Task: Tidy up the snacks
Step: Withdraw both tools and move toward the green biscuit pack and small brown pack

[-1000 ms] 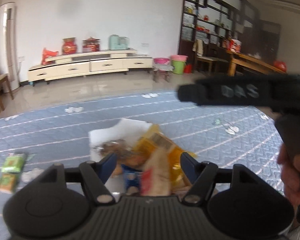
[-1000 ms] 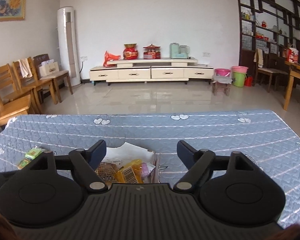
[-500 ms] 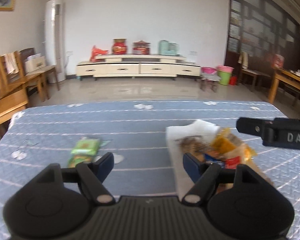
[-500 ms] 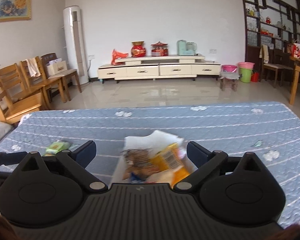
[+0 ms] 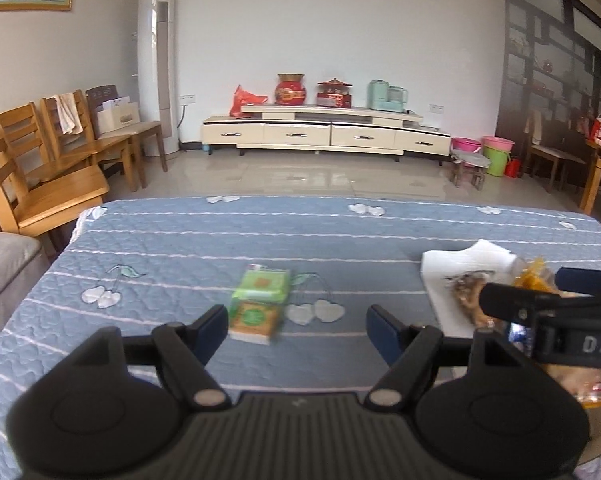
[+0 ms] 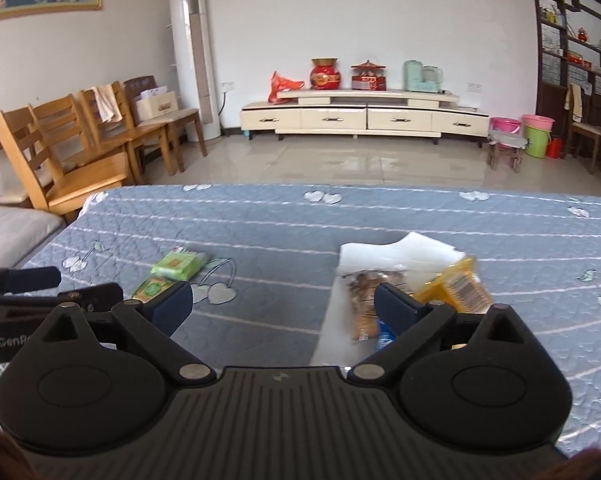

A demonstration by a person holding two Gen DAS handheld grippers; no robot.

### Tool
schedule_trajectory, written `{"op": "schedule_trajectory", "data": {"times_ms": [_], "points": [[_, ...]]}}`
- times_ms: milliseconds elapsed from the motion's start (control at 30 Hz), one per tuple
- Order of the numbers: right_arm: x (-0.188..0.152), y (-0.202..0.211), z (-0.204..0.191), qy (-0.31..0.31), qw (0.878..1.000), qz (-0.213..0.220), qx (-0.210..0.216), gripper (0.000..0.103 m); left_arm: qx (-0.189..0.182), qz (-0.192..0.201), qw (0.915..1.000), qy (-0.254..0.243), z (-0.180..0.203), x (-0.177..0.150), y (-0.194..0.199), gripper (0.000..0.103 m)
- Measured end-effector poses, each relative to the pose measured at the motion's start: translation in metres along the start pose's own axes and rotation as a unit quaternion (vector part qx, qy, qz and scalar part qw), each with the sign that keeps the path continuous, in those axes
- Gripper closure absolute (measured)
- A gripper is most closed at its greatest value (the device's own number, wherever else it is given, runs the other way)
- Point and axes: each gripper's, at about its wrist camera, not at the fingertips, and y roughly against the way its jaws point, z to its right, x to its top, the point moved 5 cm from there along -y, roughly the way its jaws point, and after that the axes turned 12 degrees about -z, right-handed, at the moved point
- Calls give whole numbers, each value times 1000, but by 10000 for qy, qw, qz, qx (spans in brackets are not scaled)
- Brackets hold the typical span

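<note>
The left gripper [image 5: 296, 330] has just been widening its jaws and holds nothing; two green snack packs [image 5: 258, 303] lie just ahead between its fingers. The right gripper [image 6: 284, 306] is also spread and empty, with the white box [image 6: 396, 248] of gathered snacks ahead of its right finger. Most seems sorted; these two remain.

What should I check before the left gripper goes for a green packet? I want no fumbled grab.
1. Left gripper jaws open, nothing between the pads: ok.
2. Green snack packets lie loose on the blue quilt: ok.
3. Packets centred between the fingers: not ok, they sit nearer one finger.
4. Right gripper open, clear of the packets: ok.
5. White box has room left: cannot tell.
</note>
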Motion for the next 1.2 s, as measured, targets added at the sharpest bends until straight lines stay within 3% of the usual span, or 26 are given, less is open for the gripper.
{"op": "schedule_trajectory", "data": {"times_ms": [267, 467, 500, 600, 633, 667, 733, 1000, 1200], "points": [[-4, -14, -8, 9, 9999, -101, 98, 0, 124, -238, 9995, -178, -30, -5, -61, 22], [-3, -42, -10, -66, 9996, -257, 121, 0, 83, -609, 9970, -460, -28, -3, -123, 21], [-1, -46, -9, -87, 9995, -279, 139, 0, 110, -640, 9968, -475, -28, -3, -132, 24], [1, -60, -16, -74, 9993, -335, 153, 0, 257, -691, 9961, -491, -33, -1, -150, 44], [2, -64, -18, -66, 9993, -343, 164, 0, 262, -633, 9965, -473, -38, 0, -151, 56], [3, -67, -22, -60, 9992, -348, 189, 0, 241, -638, 9969, -401, -43, 0, -150, 59], [6, -77, -30, -30, 9990, -383, 247, 0, 240, -650, 9973, -238, -56, -2, -146, 87], [28, -137, -77, 42, 9960, -591, 668, 0, 206, -523, 9984, -65, -102, -16, -120, 89], [32, -151, -104, 206, 9954, -670, 645, 0, 99, -334, 9994, 8, -122, -22, -106, 89]]}}
